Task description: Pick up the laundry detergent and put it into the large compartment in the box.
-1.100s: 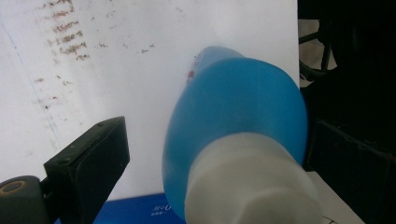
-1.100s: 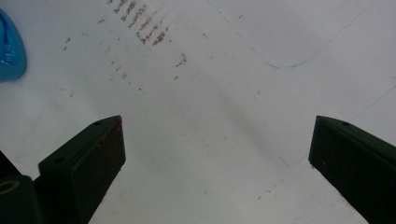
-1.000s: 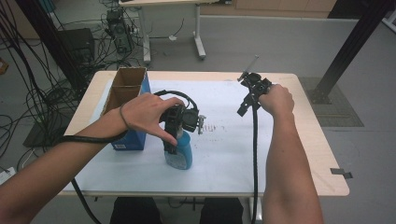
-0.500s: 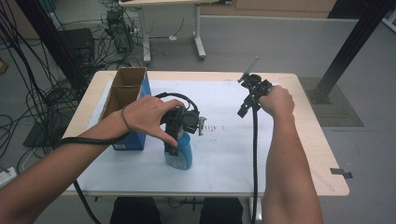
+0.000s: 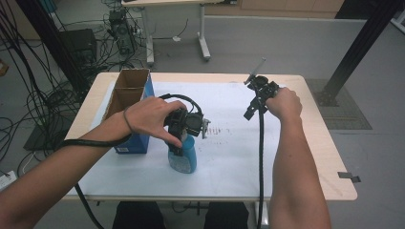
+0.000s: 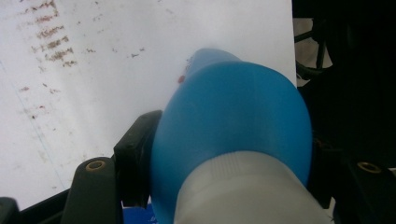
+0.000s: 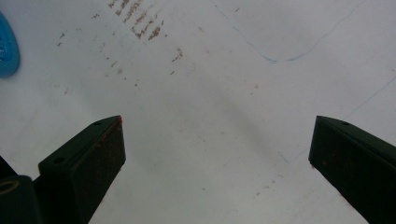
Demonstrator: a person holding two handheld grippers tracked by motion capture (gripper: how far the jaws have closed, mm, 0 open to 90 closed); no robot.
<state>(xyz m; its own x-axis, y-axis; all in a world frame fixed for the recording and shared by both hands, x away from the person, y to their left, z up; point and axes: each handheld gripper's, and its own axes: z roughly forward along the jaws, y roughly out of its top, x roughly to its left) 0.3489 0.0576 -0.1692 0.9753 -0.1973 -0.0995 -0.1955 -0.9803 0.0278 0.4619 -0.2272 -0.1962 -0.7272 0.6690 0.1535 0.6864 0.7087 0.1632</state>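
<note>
A blue bottle (image 5: 184, 160) with a white cap stands upright on the white sheet near the table's front. My left gripper (image 5: 177, 147) comes down on its top from above. Its jaws have just been closing, and in the left gripper view the pads (image 6: 135, 149) press on both sides of the blue bottle (image 6: 233, 116) just below the cap. My right gripper (image 5: 252, 109) hovers over the far right part of the sheet. It is open (image 7: 217, 154) with only bare paper between its jaws. The bottle's edge (image 7: 7, 46) shows at the left of that view.
An open cardboard box (image 5: 128, 98) with blue sides stands left of the bottle, close to my left hand. Brown smudges (image 5: 222, 130) mark the white sheet (image 5: 229, 162) at the middle. Cables trail from both grippers over the table's front edge.
Both hands stay where they were. The bottle stands in the same spot, with the left gripper still over its top.
</note>
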